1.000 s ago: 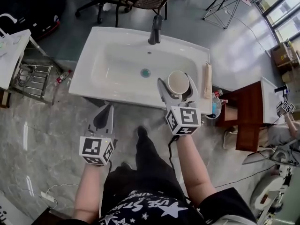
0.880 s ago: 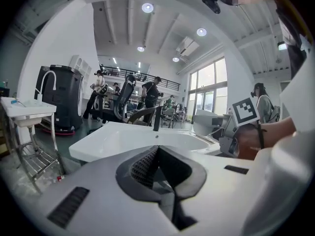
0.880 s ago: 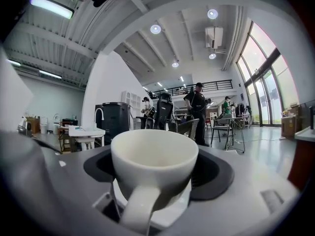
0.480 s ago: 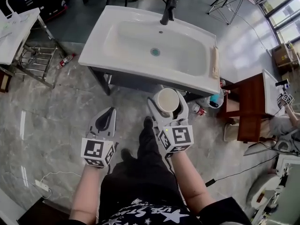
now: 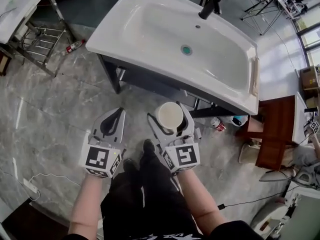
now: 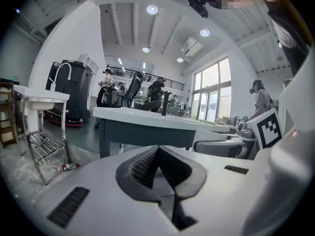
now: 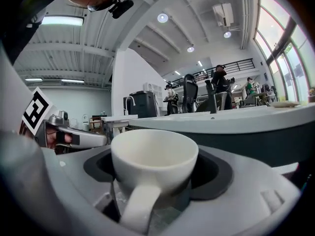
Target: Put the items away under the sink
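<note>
A white cup with a handle sits between the jaws of my right gripper, which is shut on it; in the right gripper view the cup is upright with its handle toward the camera. It hangs in front of the white sink, below the rim, facing the dark frame under it. My left gripper is beside it on the left, shut and holding nothing, its ribbed pads meeting.
A black faucet stands at the sink's back. A wooden piece lies on its right rim. On the floor are a red bottle, a wire rack, a blue tub and a wooden stool.
Both grippers came down and back from the sink. The cup, held over the sink's front rim a second ago, now hangs in front of the frame below it. The left gripper stays shut.
</note>
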